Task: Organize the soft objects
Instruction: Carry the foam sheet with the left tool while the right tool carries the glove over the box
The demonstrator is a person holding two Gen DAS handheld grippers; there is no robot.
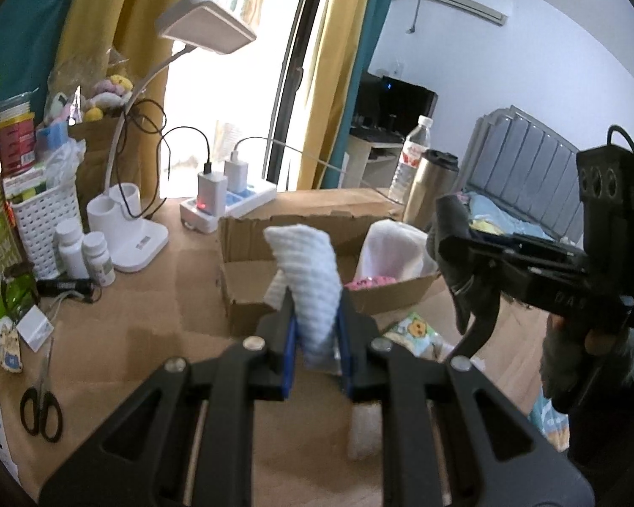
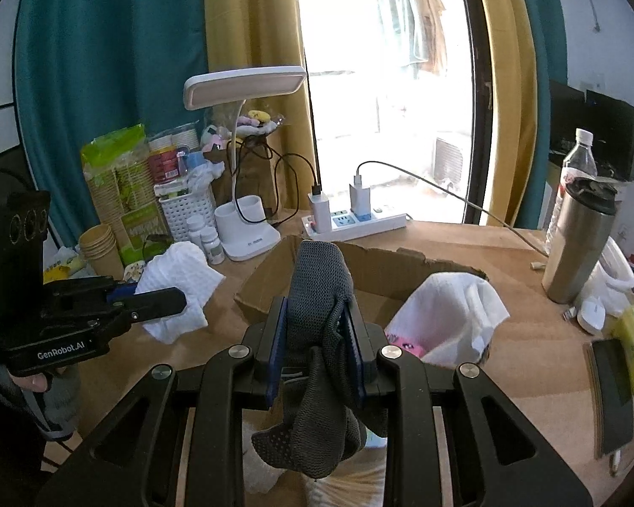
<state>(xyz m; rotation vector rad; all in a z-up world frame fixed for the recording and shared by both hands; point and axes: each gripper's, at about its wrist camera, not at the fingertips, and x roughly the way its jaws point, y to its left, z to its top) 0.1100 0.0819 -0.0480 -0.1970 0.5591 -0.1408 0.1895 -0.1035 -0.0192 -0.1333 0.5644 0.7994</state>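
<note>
Left wrist view: the left gripper (image 1: pixel 315 340) pinches a white waffle-textured cloth (image 1: pixel 308 279) between its blue-padded fingers; the ribbed cloth stands up above the tips, in front of the open brown cardboard box (image 1: pixel 249 236).
Right wrist view: the right gripper (image 2: pixel 315 348) is clamped on a dark grey mesh fabric piece (image 2: pixel 317 287); its lower end hangs limp below the fingers and shows rows of small pale dots.
Grey fabric position: held over the near edge of the box, just left of the white cloth bundle (image 2: pixel 448 308) lying inside it.
Box contents: the crumpled soft white bundle and a pink patterned item (image 2: pixel 405 344) partly tucked under it.
Box material: corrugated card, flaps open, torn ragged edge along the back wall.
White cloth from the right: it bulges out past the left gripper's black fingers, above the tan wooden tabletop (image 2: pixel 507 359).
Writing: "GenRobot.AI" in white on the left gripper body; letters that look like "DAS" on the right gripper body, seen from the left wrist.
Desk items: white desk lamp with flat rectangular head (image 2: pixel 245 84), white power strip with two chargers (image 2: pixel 355 222), brushed-steel tumbler with black lid (image 2: pixel 579 236), clear plastic water bottle (image 2: pixel 577 160), white perforated plastic basket (image 2: pixel 186 211), black-handled scissors (image 1: pixel 42 405).
</note>
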